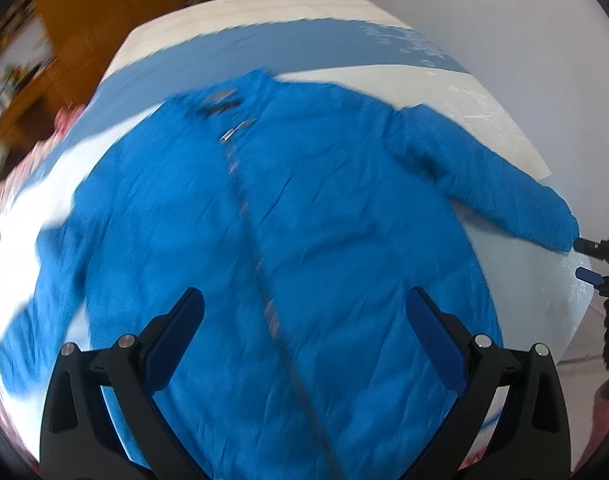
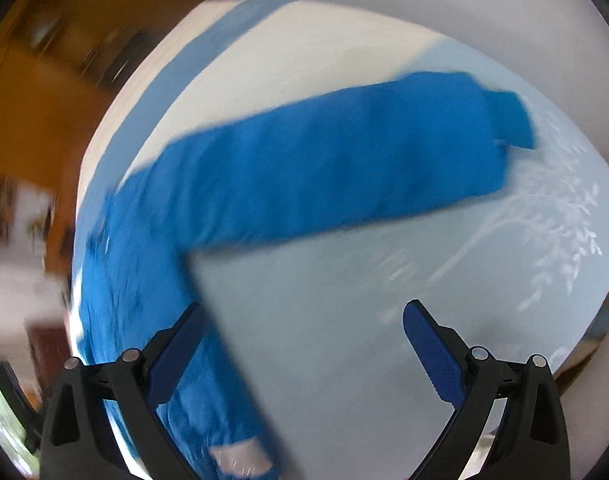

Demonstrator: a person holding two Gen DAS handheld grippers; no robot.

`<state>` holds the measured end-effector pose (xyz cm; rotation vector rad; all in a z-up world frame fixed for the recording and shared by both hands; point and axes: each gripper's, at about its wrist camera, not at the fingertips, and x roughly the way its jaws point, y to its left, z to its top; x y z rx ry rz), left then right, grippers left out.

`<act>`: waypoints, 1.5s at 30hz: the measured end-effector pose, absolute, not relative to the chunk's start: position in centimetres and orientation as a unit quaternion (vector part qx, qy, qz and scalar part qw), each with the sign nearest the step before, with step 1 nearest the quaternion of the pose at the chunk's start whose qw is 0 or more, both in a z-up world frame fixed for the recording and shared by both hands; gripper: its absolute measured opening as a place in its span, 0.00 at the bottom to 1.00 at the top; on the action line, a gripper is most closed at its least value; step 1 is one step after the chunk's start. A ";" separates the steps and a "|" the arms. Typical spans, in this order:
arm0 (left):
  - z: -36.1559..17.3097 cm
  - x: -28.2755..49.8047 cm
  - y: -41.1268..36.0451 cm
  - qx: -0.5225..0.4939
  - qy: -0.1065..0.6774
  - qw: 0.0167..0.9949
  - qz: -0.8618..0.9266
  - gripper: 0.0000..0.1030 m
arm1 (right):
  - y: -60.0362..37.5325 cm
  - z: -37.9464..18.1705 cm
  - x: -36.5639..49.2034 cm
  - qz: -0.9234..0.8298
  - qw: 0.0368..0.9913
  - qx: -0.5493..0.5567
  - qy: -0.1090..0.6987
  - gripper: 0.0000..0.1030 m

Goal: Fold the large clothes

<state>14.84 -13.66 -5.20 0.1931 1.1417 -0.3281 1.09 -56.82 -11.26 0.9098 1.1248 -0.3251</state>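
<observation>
A bright blue zip-up jacket lies spread flat, front up, on a bed, its zipper running down the middle. My left gripper is open and empty, hovering above the jacket's lower body. One sleeve stretches to the right; the other lies at the left. In the right wrist view that right sleeve lies straight across the sheet, cuff at the far right. My right gripper is open and empty, above the sheet beside the jacket's side; it also shows in the left wrist view near the cuff.
The bed carries a pale blue and white sheet with a white leaf print. A darker blue band crosses the bed's far end. Wooden furniture stands beyond the bed at the left. A white wall is at the right.
</observation>
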 end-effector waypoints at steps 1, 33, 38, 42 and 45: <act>-5.4 15.8 -14.8 0.098 0.535 0.824 -0.157 0.97 | -58.7 -12.1 0.9 -0.159 0.726 0.435 0.509 0.94; -14.8 29.3 -17.1 0.002 0.611 0.781 -0.130 0.96 | -59.9 -6.8 9.8 -0.022 0.822 0.393 0.412 0.17; -14.0 29.0 -14.3 -0.005 0.607 0.786 -0.119 0.96 | -51.5 -5.0 15.7 0.066 0.834 0.317 0.446 0.16; -12.9 28.6 -11.3 -0.016 0.598 0.795 -0.106 0.96 | -45.8 -5.1 18.5 0.107 0.832 0.268 0.474 0.16; -12.4 28.0 -9.3 -0.027 0.595 0.797 -0.101 0.96 | -42.2 -5.8 20.6 0.111 0.831 0.222 0.498 0.16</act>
